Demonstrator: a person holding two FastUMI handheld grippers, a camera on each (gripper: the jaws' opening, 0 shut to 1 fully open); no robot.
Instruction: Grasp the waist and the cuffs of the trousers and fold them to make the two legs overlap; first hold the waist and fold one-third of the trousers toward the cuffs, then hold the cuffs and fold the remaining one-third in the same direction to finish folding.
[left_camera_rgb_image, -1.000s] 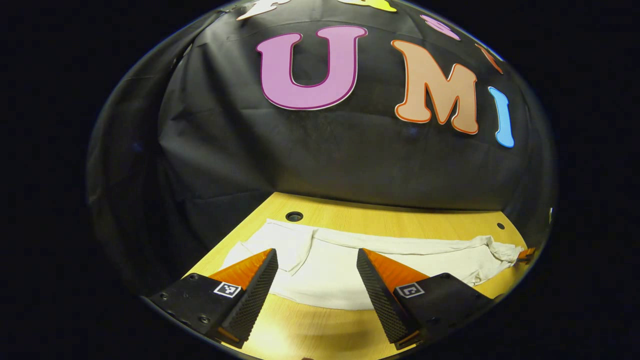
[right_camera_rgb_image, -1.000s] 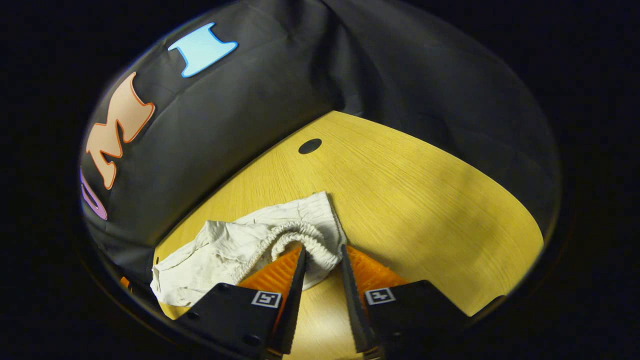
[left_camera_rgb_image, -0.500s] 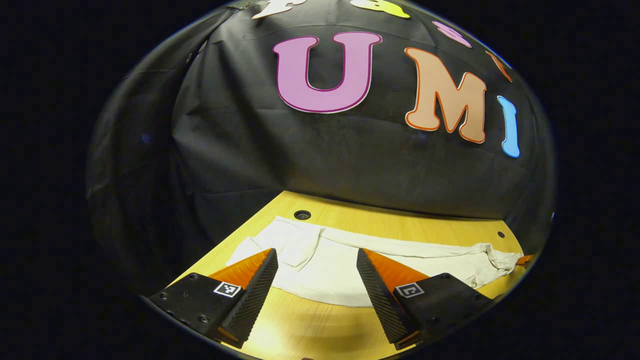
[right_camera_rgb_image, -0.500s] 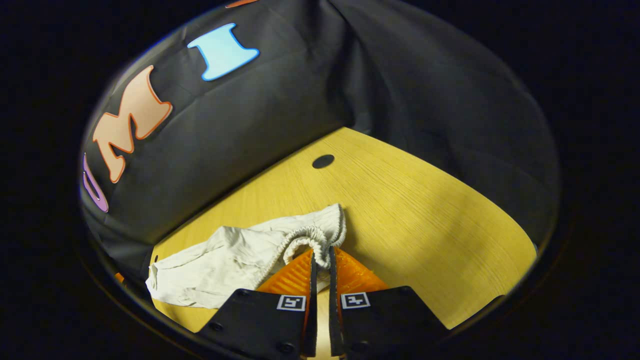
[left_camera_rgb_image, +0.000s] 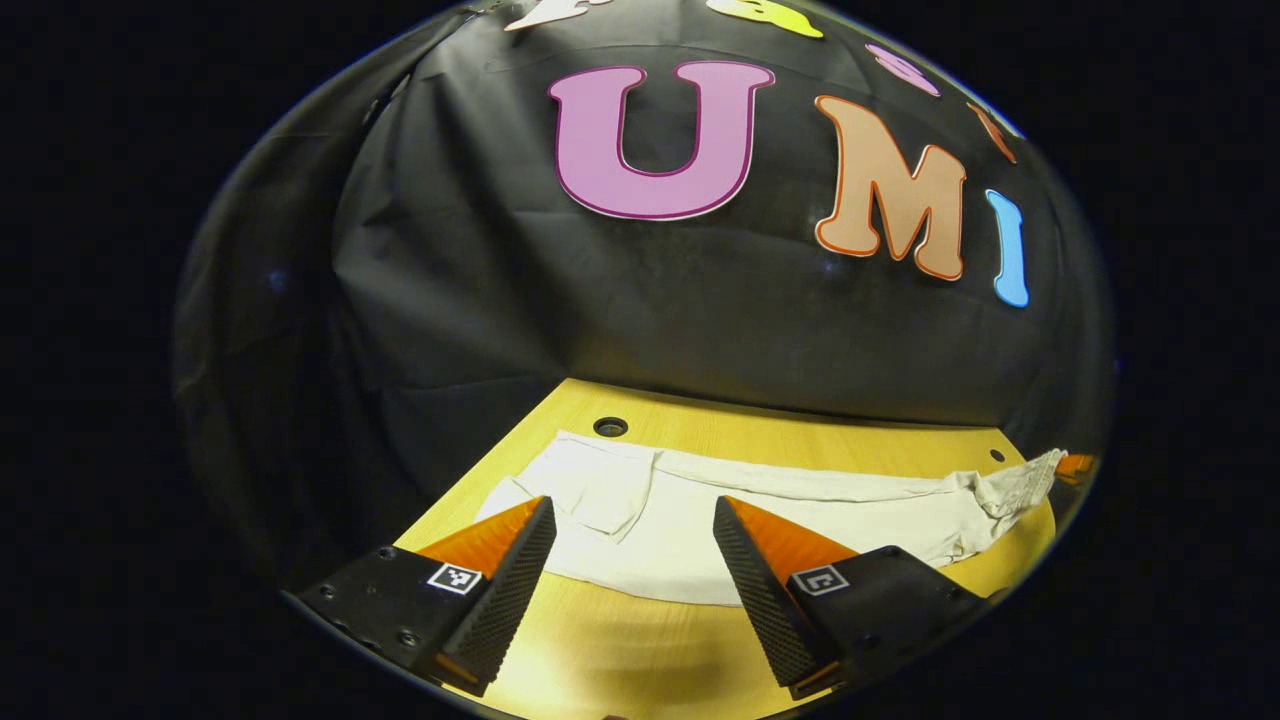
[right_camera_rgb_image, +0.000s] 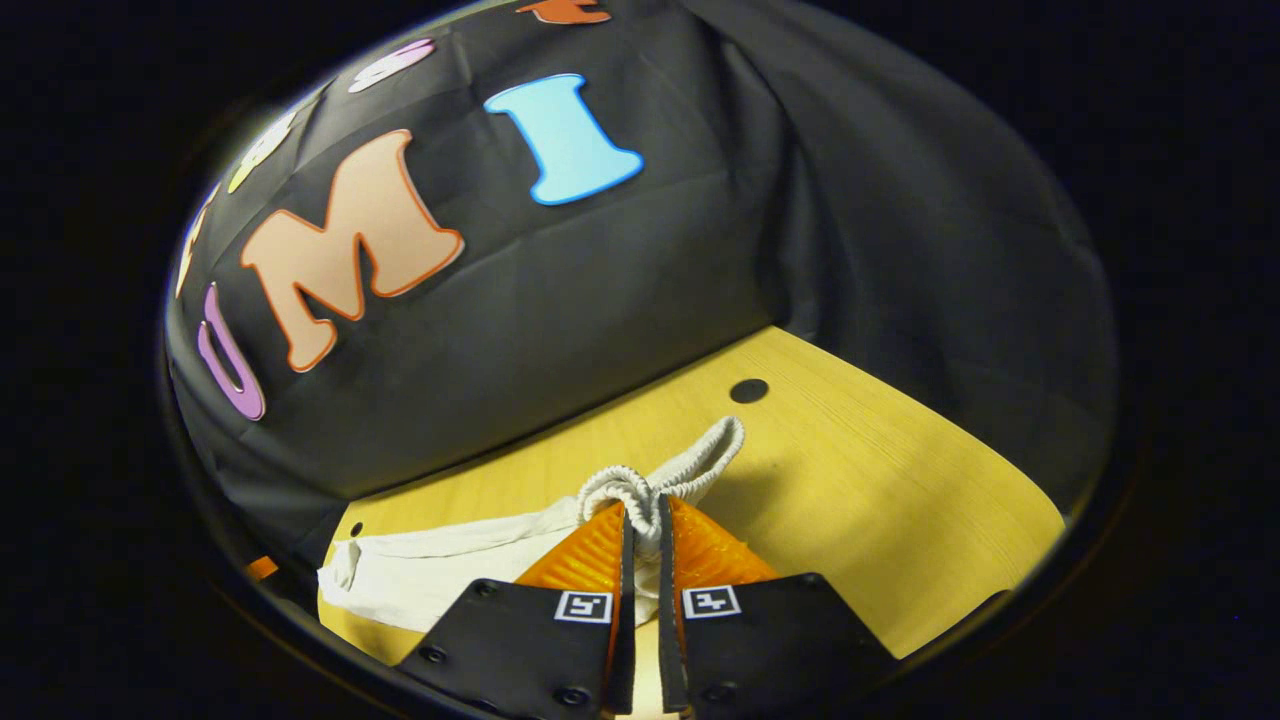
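Note:
White trousers (left_camera_rgb_image: 760, 510) lie stretched across the wooden table (left_camera_rgb_image: 620, 650), cuffs toward the left of the left gripper view and waist toward its right. My left gripper (left_camera_rgb_image: 632, 530) hangs open just above the near edge of the trousers by the cuff end, with nothing between its fingers. In the right gripper view my right gripper (right_camera_rgb_image: 645, 515) is shut on the gathered elastic waistband (right_camera_rgb_image: 640, 490), lifted a little off the table. The legs (right_camera_rgb_image: 440, 580) trail away to the left. The right gripper (left_camera_rgb_image: 1075, 465) also peeks in at the far right of the left gripper view.
A round cable hole (left_camera_rgb_image: 610, 427) sits near the cuff end and another (right_camera_rgb_image: 748, 391) beyond the waist. The booth's black cloth wall rises right behind the table. Bare wood (right_camera_rgb_image: 900, 520) lies to the right of the waistband.
The right gripper closed on the waistband and has raised it, pulling the bunched cloth taut. The left gripper stayed open and drifted only slightly.

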